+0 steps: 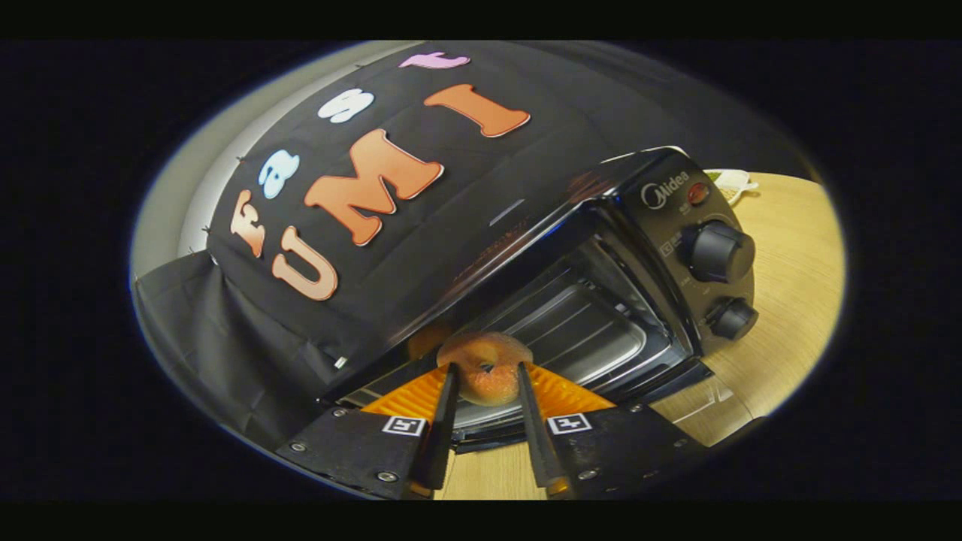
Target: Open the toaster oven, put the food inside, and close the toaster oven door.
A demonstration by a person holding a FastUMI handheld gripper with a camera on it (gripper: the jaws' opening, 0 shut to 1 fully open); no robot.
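Observation:
A black toaster oven (601, 248) stands on a light wooden table (789, 300), seen at a steep tilt. Its door is open and the metal rack and tray (571, 330) show inside the chamber. My gripper (485, 372) is shut on a glazed doughnut (485, 368), a round brown ring with a hole, pressed between both fingers. The doughnut hangs at the mouth of the oven, just over the front of the chamber. Two black knobs (721, 252) and a red lamp sit on the oven's right panel.
The glass door (699, 406) lies folded down in front of the oven, right of my fingers. A pale dish (733, 184) stands on the table behind the oven. The black cloth wall hangs close behind and left of the oven.

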